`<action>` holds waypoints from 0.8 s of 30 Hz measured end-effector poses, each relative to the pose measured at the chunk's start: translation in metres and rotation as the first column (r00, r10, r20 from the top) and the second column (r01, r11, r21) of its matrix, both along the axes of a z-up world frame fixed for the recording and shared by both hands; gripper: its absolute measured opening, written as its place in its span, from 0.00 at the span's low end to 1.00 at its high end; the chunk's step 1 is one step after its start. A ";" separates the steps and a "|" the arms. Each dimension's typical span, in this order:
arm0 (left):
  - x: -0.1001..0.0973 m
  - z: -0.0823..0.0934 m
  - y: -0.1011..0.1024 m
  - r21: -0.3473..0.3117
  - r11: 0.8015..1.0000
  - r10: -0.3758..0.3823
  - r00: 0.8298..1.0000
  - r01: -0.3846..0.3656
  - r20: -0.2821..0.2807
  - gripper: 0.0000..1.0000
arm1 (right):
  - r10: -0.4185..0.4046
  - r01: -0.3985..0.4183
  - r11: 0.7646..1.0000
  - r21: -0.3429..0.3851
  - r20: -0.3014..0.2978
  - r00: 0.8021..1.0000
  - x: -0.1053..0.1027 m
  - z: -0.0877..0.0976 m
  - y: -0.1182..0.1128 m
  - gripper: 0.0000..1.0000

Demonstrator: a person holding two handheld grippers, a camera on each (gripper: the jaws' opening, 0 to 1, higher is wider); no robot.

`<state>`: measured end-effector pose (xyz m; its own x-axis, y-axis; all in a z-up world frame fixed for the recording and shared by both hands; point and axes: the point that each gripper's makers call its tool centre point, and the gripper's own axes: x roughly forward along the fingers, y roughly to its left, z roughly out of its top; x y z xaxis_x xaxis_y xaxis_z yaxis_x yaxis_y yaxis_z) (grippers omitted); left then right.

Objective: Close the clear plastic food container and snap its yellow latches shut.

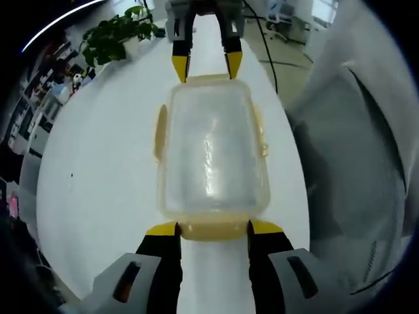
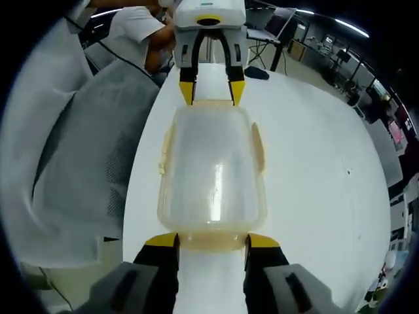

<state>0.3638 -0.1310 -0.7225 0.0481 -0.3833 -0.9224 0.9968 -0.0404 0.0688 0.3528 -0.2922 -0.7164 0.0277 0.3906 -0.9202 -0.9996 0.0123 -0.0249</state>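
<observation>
Clear food container [image 1: 213,154] w/ lid on lies lengthwise on white table [image 1: 98,176], directly ahead of left gripper [image 1: 213,229]; its jaws stand apart, yellow tips flanking the near yellow end latch [image 1: 213,230]. Side latches [image 1: 159,131] sit along both long edges. Right gripper [image 1: 206,64] faces from the far end, jaws apart at the far latch. Bare tabletop to one side, table edge close on the other, w/ a mesh chair [image 1: 353,176] beyond. Potted plant [image 1: 118,33] at far corner.
</observation>
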 end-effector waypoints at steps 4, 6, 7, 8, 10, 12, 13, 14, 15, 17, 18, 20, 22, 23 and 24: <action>0.000 -0.004 -0.004 0.006 1.000 -0.009 1.000 0.009 -0.005 0.36 | 0.002 -0.002 1.000 -0.008 -0.001 1.000 -0.001 -0.004 -0.005 0.36; 0.001 -0.007 -0.006 0.007 1.000 -0.012 1.000 0.012 -0.004 0.37 | -0.002 0.002 1.000 -0.008 0.001 1.000 0.000 -0.006 -0.007 0.36; 0.002 -0.008 -0.007 0.008 1.000 -0.013 1.000 0.013 -0.002 0.37 | -0.003 0.003 1.000 -0.009 0.002 1.000 0.000 -0.007 -0.007 0.36; 0.002 -0.009 -0.007 0.009 1.000 -0.012 1.000 0.012 -0.002 0.36 | -0.006 0.006 1.000 -0.009 0.003 1.000 0.000 -0.007 -0.008 0.37; 0.002 -0.010 -0.009 0.012 1.000 -0.014 1.000 0.014 -0.004 0.37 | -0.004 0.004 1.000 -0.012 0.005 1.000 0.000 -0.010 -0.009 0.37; 0.001 -0.012 -0.010 0.015 1.000 -0.017 1.000 0.017 -0.007 0.37 | -0.006 0.006 1.000 -0.010 -0.001 1.000 0.000 -0.012 -0.011 0.37; 0.001 -0.013 -0.010 0.016 1.000 -0.017 1.000 0.017 -0.008 0.37 | -0.007 0.007 1.000 -0.009 -0.001 1.000 0.000 -0.013 -0.011 0.37; 0.003 -0.014 -0.011 0.016 1.000 -0.017 1.000 0.017 -0.005 0.37 | -0.009 0.009 1.000 -0.009 0.000 1.000 0.001 -0.014 -0.012 0.37; 0.004 -0.015 -0.011 0.017 1.000 -0.016 1.000 0.016 -0.004 0.37 | -0.010 0.010 1.000 -0.009 0.003 1.000 0.002 -0.014 -0.012 0.37; 0.002 -0.017 -0.012 0.023 1.000 -0.017 1.000 0.018 -0.010 0.37 | -0.009 0.009 1.000 -0.009 0.000 1.000 0.001 -0.016 -0.012 0.37; 0.002 -0.018 -0.012 0.024 1.000 -0.018 1.000 0.019 -0.010 0.37 | -0.008 0.008 1.000 -0.009 -0.001 1.000 0.001 -0.017 -0.013 0.37; 0.001 -0.020 -0.012 0.022 1.000 -0.018 1.000 0.019 -0.017 0.37 | -0.010 0.010 1.000 -0.006 -0.008 1.000 0.000 -0.019 -0.013 0.37; 0.001 -0.021 -0.012 0.021 1.000 -0.019 1.000 0.019 -0.016 0.37 | -0.007 0.007 1.000 -0.003 -0.006 1.000 0.000 -0.021 -0.013 0.37; 0.001 -0.021 -0.013 0.018 1.000 -0.014 1.000 0.015 -0.018 0.37 | -0.005 0.005 1.000 -0.007 -0.003 1.000 0.000 -0.023 -0.015 0.37; 0.001 -0.021 -0.014 0.015 1.000 -0.015 1.000 0.015 -0.019 0.37 | -0.005 0.005 1.000 -0.009 -0.003 1.000 0.000 -0.025 -0.016 0.37</action>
<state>0.3646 -0.1449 -0.7432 0.0251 -0.3699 -0.9287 0.9972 -0.0560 0.0493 0.3531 -0.3078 -0.7410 0.0273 0.3821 -0.9237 -0.9996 0.0175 -0.0223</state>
